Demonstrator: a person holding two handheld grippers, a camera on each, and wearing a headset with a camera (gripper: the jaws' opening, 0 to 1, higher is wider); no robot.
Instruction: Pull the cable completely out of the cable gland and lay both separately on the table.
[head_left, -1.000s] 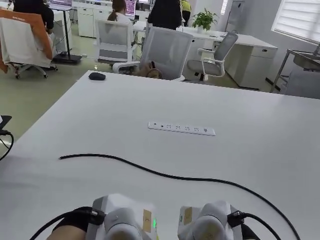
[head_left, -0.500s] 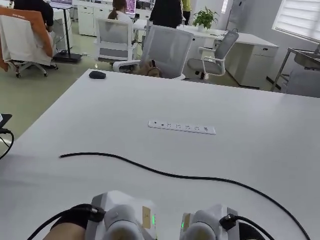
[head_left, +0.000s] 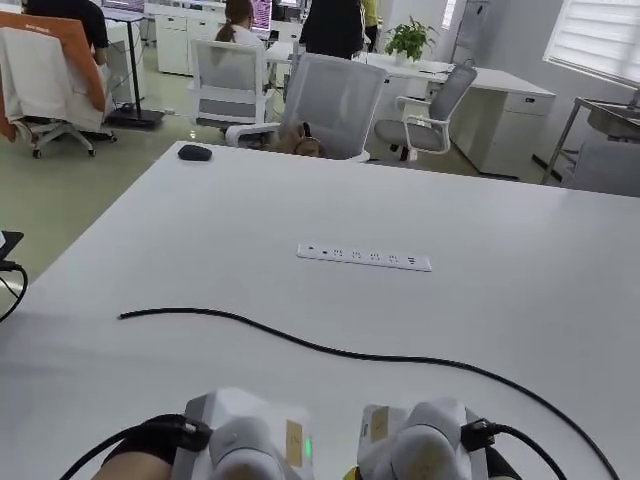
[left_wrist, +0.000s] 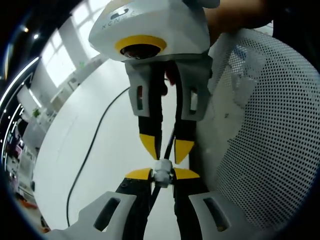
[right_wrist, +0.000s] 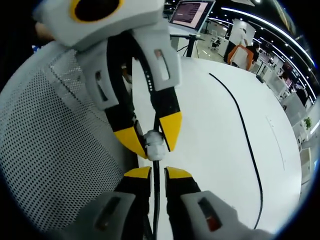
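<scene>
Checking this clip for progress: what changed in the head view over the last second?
Barely anything: the right tool dipped slightly beside the left tool, then returned. Now the left clamps the cable gland, the right the cable. Cable, power strip and mouse lie unchanged on the table.

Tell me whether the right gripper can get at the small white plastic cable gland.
Probably not: the left gripper is clamped on the white cable gland, and the right gripper is itself shut on the thin black cable.

cable (head_left: 400, 358) on table (head_left: 500, 210), power strip (head_left: 364, 256) behind
</scene>
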